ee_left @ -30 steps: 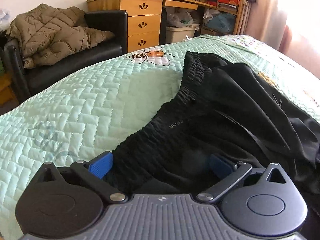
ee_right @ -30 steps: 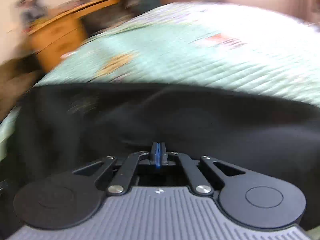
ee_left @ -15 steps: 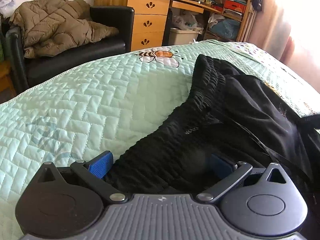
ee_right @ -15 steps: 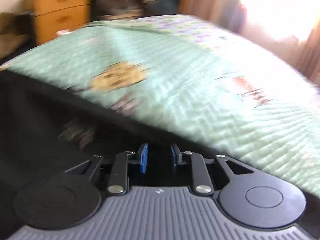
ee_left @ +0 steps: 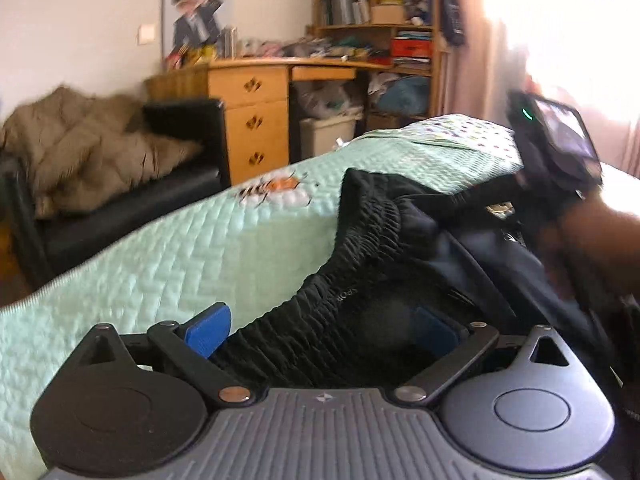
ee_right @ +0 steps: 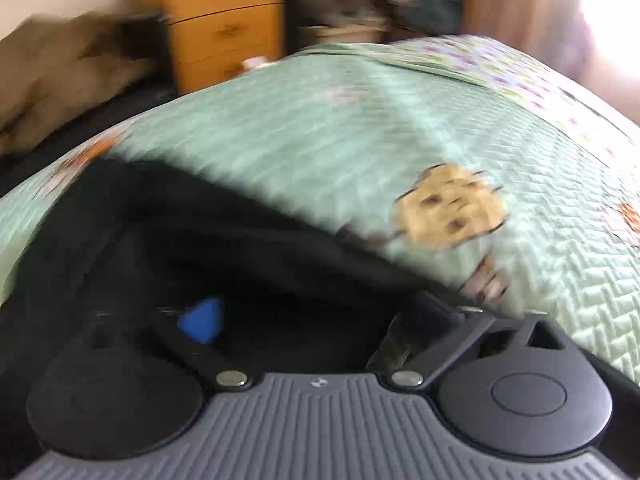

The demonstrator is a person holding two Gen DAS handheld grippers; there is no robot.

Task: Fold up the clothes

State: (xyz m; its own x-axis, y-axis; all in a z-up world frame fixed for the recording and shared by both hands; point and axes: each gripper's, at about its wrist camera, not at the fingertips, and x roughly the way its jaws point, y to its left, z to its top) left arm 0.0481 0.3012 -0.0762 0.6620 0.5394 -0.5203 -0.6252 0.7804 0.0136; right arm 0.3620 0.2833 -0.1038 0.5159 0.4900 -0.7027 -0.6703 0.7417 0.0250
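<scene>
Right claw [ee_right: 320, 320] newly spread over black shorts [ee_left: 360, 300], left claw [ee_left: 320, 328] spread astride waistband, quilt [ee_left: 200, 260] bare leftward

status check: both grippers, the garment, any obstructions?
Left gripper open, straddling the black garment's waistband. Right gripper open over the fabric, blurred. Mint quilt beside it; no obstruction seen.

Right wrist view motion-blurred: black garment [ee_right: 224, 248] shows no fold detail, and the right gripper [ee_right: 316, 320] right finger is buried in dark cloth, only the left blue pad [ee_right: 202, 320] visible. Left wrist view: left gripper [ee_left: 320, 328] right pad half covered by the waistband [ee_left: 360, 240]; person's hand [ee_left: 588, 248] blurred and cut by the right edge.
</scene>
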